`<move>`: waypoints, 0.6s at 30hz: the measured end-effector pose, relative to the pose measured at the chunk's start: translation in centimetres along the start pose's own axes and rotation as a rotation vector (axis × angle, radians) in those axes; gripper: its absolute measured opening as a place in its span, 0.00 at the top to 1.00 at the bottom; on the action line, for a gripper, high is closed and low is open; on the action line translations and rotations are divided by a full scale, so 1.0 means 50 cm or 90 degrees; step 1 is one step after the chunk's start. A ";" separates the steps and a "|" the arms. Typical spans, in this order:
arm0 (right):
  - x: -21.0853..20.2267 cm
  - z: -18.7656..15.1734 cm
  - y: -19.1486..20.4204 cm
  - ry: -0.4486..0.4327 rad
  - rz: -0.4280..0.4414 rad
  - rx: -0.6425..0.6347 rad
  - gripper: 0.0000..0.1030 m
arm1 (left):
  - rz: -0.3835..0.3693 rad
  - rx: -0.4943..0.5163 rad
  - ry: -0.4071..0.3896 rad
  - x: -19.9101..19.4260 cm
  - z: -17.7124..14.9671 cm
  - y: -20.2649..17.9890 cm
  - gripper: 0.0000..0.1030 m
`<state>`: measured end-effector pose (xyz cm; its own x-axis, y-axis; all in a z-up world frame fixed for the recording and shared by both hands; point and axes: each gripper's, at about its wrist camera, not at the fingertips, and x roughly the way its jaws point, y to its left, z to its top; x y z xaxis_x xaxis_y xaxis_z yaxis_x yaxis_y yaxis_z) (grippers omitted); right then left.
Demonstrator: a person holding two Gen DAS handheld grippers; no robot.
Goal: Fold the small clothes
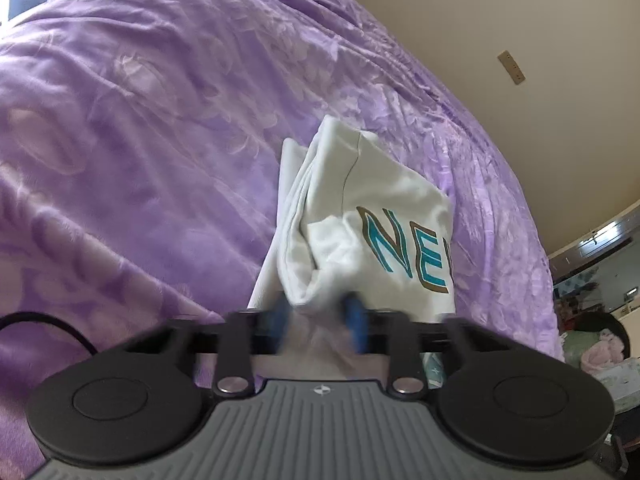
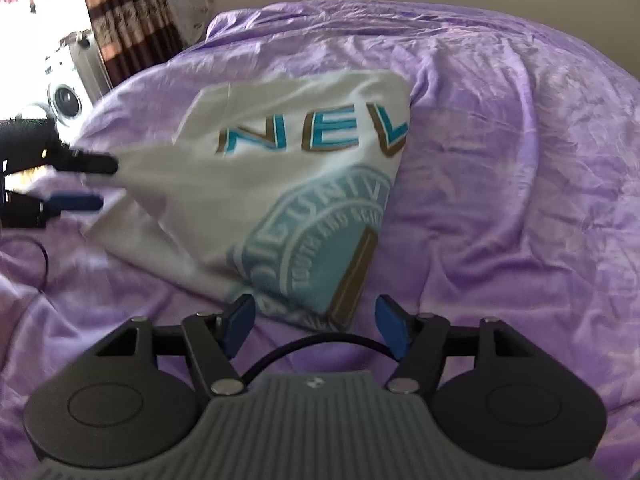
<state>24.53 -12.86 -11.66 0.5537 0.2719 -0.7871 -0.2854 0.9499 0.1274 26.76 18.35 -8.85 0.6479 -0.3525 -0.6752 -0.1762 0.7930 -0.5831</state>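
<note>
Lying on the purple bedspread (image 2: 500, 160), the white printed shirt (image 2: 288, 184) was already doubled over at least 1 time — its lettering cut off at a fold edge. The left gripper (image 1: 320, 312) pinched a bunched corner of it, lifted off the bed. The right gripper (image 2: 316, 320) stood wide apart and empty, just short of the near edge. Judged roughly midway — further folds and flattening remained.
</note>
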 end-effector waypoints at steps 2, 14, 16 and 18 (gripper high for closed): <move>0.012 -0.004 0.000 -0.006 -0.013 -0.004 0.42 | -0.016 0.024 -0.026 -0.017 -0.003 -0.017 0.92; 0.030 -0.017 -0.035 0.029 -0.016 0.038 1.00 | 0.092 0.097 -0.020 -0.007 -0.049 -0.006 0.94; 0.038 -0.026 -0.038 0.034 -0.016 0.033 1.00 | 0.119 0.092 0.002 0.019 -0.062 0.013 0.94; 0.053 -0.035 -0.045 0.054 -0.013 0.041 1.00 | 0.134 0.086 0.016 0.032 -0.069 0.028 0.93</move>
<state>25.27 -14.56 -15.09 0.4892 0.2416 -0.8380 -0.2228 0.9636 0.1477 24.99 17.17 -12.30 0.5885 -0.1831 -0.7875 -0.2039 0.9089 -0.3637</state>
